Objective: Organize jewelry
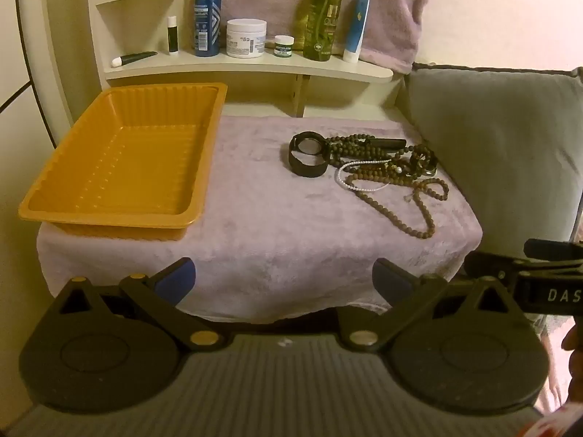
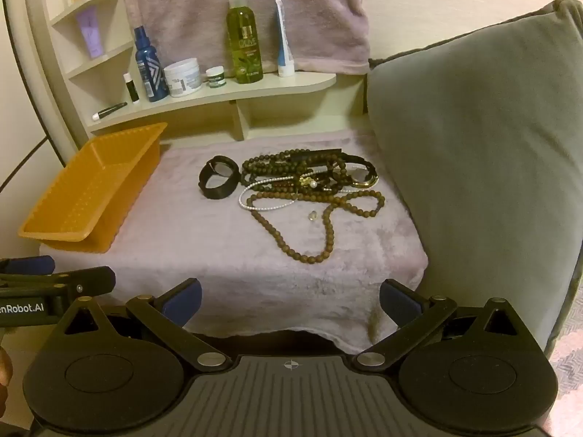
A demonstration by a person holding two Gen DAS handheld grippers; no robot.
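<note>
Gaping empty, both hand-held grippers (image 1: 284, 280) (image 2: 289, 300) hover at the cloth's (image 1: 277, 225) near edge; jewelry (image 2: 309, 189) beyond.

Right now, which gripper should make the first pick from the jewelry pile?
Probably right. The right gripper is open and faces the jewelry pile almost head-on; the left gripper, also open, sits nearer the empty orange tray.

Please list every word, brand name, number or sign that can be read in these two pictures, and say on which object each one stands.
"OLIVE": on the green spray bottle on the shelf.
"DAS": cut off at the picture's edge, on the right gripper's body, seen from the left wrist.
"enRobot.AI": its start cut off, on the left gripper's body, seen from the right wrist.
Too small or blurred to read: labels on the blue spray bottle, white jar, small green jar and blue-and-white tube.
</note>
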